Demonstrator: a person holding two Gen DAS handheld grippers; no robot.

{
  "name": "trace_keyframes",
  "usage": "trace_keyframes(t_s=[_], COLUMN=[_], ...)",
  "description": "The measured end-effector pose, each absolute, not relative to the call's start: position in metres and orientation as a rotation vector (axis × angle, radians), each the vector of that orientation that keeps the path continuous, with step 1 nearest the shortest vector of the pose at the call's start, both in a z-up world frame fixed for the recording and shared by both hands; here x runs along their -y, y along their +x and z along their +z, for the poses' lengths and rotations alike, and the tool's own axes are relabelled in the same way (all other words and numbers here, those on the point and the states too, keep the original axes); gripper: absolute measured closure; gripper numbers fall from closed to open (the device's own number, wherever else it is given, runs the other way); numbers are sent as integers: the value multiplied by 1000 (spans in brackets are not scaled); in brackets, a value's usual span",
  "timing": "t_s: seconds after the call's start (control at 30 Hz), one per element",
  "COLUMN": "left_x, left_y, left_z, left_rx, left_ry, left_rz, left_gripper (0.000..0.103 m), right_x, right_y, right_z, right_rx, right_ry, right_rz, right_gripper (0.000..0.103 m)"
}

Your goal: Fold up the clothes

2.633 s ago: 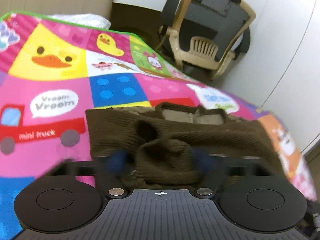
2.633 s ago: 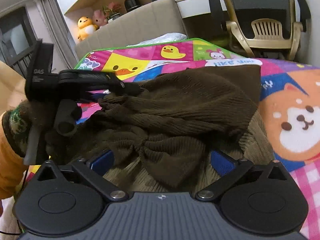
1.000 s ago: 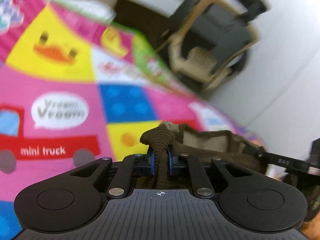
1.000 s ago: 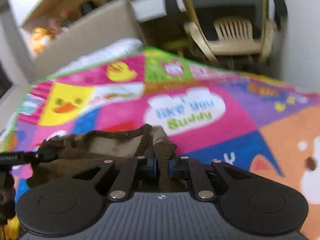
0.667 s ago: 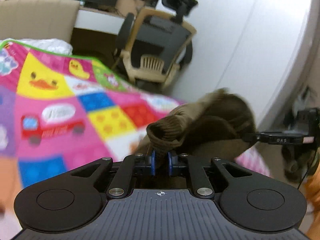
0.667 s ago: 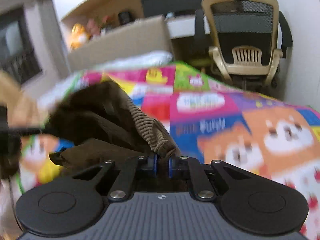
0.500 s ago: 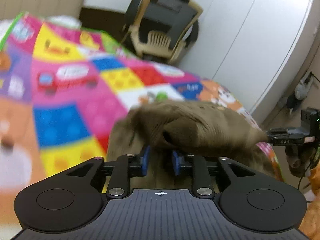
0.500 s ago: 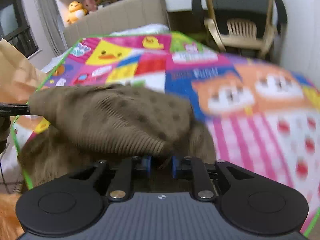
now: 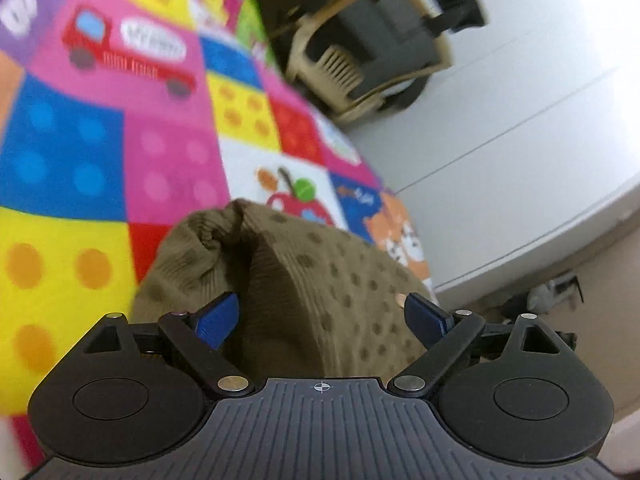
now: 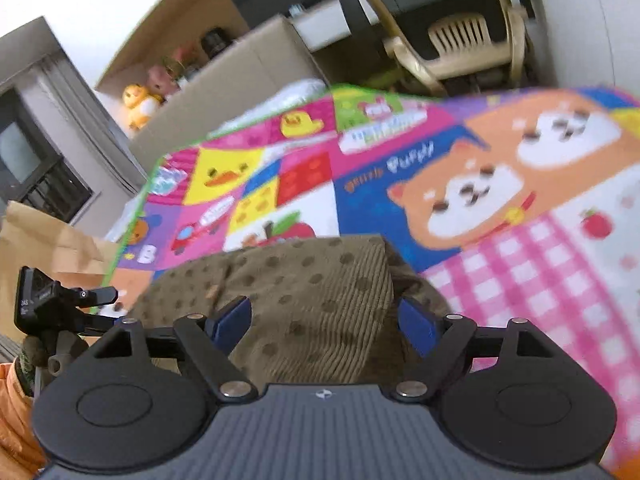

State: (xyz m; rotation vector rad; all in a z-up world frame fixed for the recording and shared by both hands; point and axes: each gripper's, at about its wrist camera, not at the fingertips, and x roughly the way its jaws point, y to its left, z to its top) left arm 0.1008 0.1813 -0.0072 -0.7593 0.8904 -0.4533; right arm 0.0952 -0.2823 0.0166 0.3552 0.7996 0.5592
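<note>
Just ahead of the left tongs (image 9: 322, 316), jaws wide apart & just opened, the brown corduroy garment (image 9: 316, 280) lies in a dotted heap on the play mat (image 9: 80, 168); cloth sits between the blue pads (image 9: 218, 316) but isn't pinched. Right tongs (image 10: 324, 320) likewise spread, just opened, same garment (image 10: 304, 280) under & between them, not gripped. In the right view the left gripper shows at the garment's left edge. Beyond: mat w/ truck, duck, puppy squares. Farther back, a beige chair (image 10: 460, 36), a cardboard box (image 10: 240, 80), stuffed toys (image 10: 140, 100).
</note>
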Motion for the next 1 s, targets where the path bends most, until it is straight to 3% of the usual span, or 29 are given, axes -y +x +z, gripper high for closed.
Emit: trace_keyframes(t_s=[0.1,0.13,0.17,0.2,0.3,0.37,0.5,0.53,0.6,0.73,0.77,0.8,0.83,0.87,0.9,1.0], left_x=[-173,-170,-167,-165,-159,-162,-171,-172,-173,-169,-166,-164,-162,-161,-161,-163], left_y=[126,134,143,152,179,192,196,193,181,156,152,150,147,145,142,119], left_z=[-17,-20,-20,-17,-6,5,16,14,4,-12,-12,-13,-9,-4,2,41], left_rx=[-930,-941,-938,-926,-878,-814,-753,-763,-801,-847,-852,-857,-854,-844,-835,-716], left_ry=[-747,-742,-730,-713,-667,-657,-637,-638,-648,-659,-651,-640,-626,-610,-595,-553], left_rz=[-434,-428,-426,-427,-428,-421,-400,-401,-423,-491,-492,-486,-481,-478,-475,-531], left_gripper=[11,17,31,35,36,39,34,26,20,17,22,30,57,83,84,87], right_x=[265,260,256,252,245,245,251,254,260,256,251,245,238,231,226,234], right_y=[118,126,134,143,169,186,200,199,192,178,173,168,163,159,154,137], right_z=[0,-3,-6,-5,1,11,27,28,22,-1,-5,-5,-5,0,7,41], right_rx=[-832,-837,-841,-836,-804,-756,-699,-701,-722,-797,-806,-794,-779,-761,-739,-658], right_ry=[340,336,333,327,318,319,287,283,281,260,240,191,138,85,50,78], right_rz=[569,579,589,586,569,553,524,529,531,561,567,556,543,528,508,536], right_gripper=[22,22,27,37,59,61,59,56,34,32,33,41,52,75,93,95])
